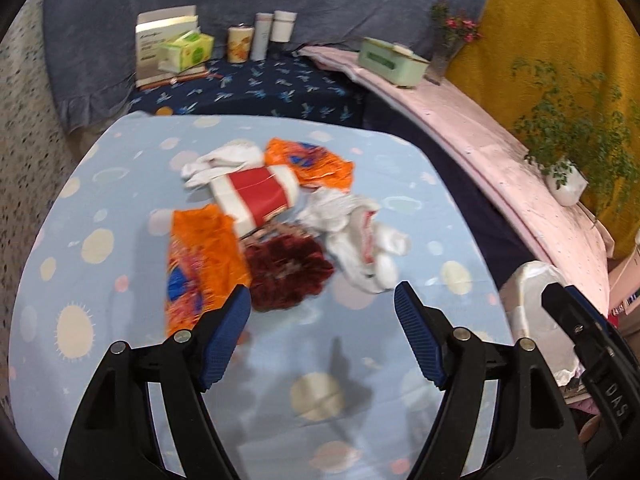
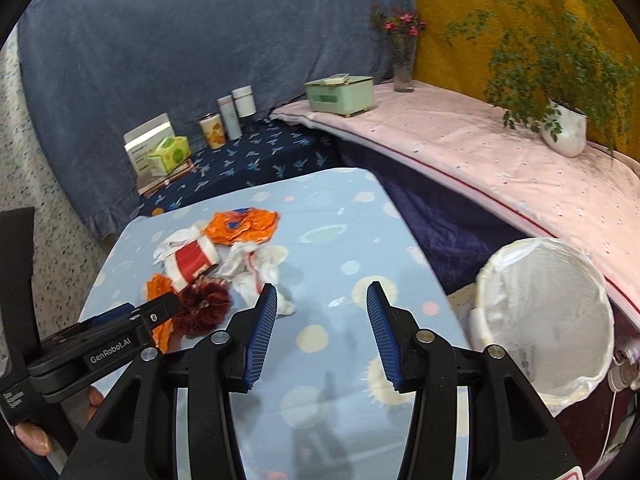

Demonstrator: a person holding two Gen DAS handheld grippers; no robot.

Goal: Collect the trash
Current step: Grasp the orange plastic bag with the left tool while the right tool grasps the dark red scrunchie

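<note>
Left wrist: your left claw (image 1: pixel 322 300) is wide open, nothing between the pads, hovering just short of the trash pile (image 1: pixel 276 216) mid-surface (image 1: pixel 100 280); the dark red crumple (image 1: pixel 286 272) is nearest. Looks like the approach step.

Right wrist: right claw (image 2: pixel 322 306) is partly open, empty, over bare cloth. White-lined bin (image 2: pixel 544 312) sits beside the surface, right. Next: drop onto one piece, close, carry to bin.

black left gripper (image 1: pixel 322 300), ribbed blue pads, silver screws
</note>
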